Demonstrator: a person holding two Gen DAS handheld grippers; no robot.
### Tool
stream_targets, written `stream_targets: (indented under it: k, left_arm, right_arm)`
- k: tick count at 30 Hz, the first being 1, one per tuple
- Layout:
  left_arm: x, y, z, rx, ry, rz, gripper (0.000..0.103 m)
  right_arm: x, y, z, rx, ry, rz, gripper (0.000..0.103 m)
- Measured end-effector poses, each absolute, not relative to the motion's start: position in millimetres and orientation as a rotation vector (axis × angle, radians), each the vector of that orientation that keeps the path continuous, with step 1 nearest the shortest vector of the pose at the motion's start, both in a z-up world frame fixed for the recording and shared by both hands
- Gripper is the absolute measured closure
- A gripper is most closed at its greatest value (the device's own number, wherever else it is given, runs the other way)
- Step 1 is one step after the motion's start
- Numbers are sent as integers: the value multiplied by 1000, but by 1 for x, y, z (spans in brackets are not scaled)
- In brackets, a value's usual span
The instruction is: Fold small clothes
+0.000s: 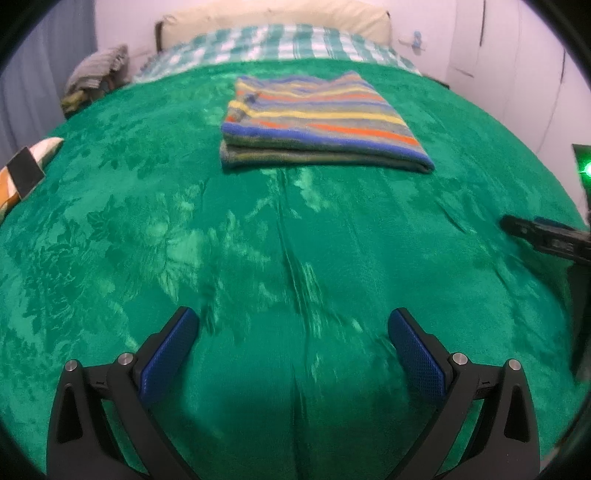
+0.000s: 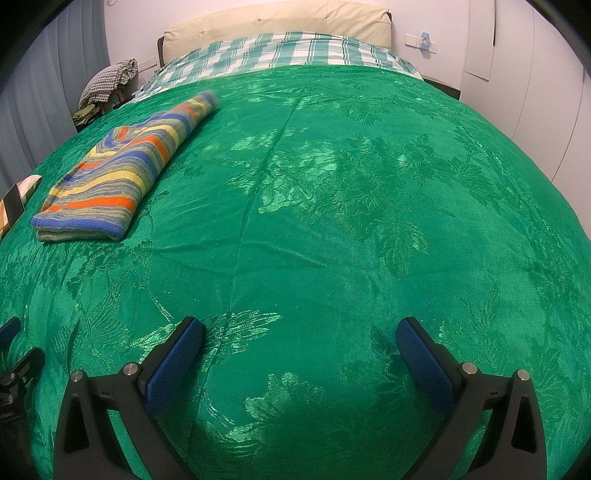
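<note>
A striped knit garment (image 1: 317, 122) in blue, orange, yellow and grey lies folded into a flat rectangle on the green bedspread (image 1: 258, 240), far ahead of my left gripper (image 1: 293, 332). The left gripper is open, blue pads wide apart, nothing between them, low over the spread. In the right wrist view the same folded garment (image 2: 122, 170) sits at the far left. My right gripper (image 2: 299, 339) is open and empty above bare green cloth. The right gripper's dark body (image 1: 546, 236) shows at the right edge of the left wrist view.
A checked green-and-white sheet (image 2: 288, 51) and cream headboard (image 2: 277, 22) lie at the bed's far end. Heaped clothes (image 2: 107, 85) sit beyond the left side. An orange-patterned cushion with a black patch (image 1: 22, 173) rests at the left edge. White walls stand to the right.
</note>
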State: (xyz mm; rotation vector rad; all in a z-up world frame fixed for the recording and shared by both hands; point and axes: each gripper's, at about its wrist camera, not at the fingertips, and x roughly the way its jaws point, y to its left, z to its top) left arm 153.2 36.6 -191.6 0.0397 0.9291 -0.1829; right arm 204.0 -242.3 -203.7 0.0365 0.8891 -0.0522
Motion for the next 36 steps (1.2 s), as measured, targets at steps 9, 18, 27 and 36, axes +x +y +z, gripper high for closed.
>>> stream_targets:
  k: [9,18,27,36]
  left_arm:
    - [229,87,-115,-234,928,-294,1]
    - [357,95,-158,-338,1087,-279,1]
    - [403,87,-173,-304,1102,-359,3]
    - [417,96,-183,-352,1168,-393,45]
  right_arm:
    - [204,-243,-204,37,890,-52,0]
    - [208,-243,-202,56,910,-31,0]
    - [285,-268,-136,637,843,547,0]
    - [437,-193,-203,854,1026,573,28]
